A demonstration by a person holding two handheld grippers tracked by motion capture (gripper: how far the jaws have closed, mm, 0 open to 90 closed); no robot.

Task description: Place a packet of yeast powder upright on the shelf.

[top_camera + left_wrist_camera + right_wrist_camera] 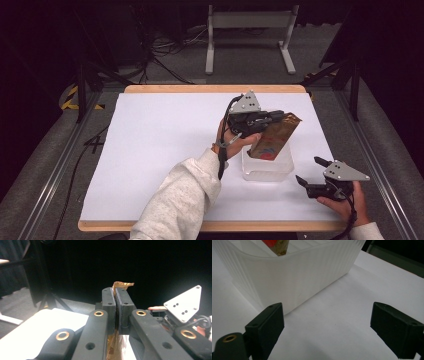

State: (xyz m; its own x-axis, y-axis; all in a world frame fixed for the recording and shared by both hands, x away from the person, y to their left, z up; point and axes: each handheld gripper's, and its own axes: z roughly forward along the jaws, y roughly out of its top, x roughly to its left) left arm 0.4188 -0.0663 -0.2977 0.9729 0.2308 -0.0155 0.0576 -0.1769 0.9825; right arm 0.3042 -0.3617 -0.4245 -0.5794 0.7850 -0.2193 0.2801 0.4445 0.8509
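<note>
A brown-gold snack packet (pixel 274 137) with red print stands tilted, its lower end inside a clear plastic tub (pixel 267 170) on the white table. My left gripper (pixel 272 116) is shut on the packet's upper part; in the left gripper view the crinkled gold top (pixel 121 285) sticks out above the closed jaws. My right gripper (pixel 310 172) stands open near the table's front right, just right of the tub. In the right gripper view the ribbed tub wall (pixel 294 272) lies ahead of the gripper (pixel 327 322), with the packet's corner (pixel 279 246) showing inside.
The white table sheet (pixel 165 150) has a wooden border (pixel 215 89). A grey frame stand (pixel 250 35) and cables lie on the floor beyond the far edge. Dark tripod legs stand at both sides.
</note>
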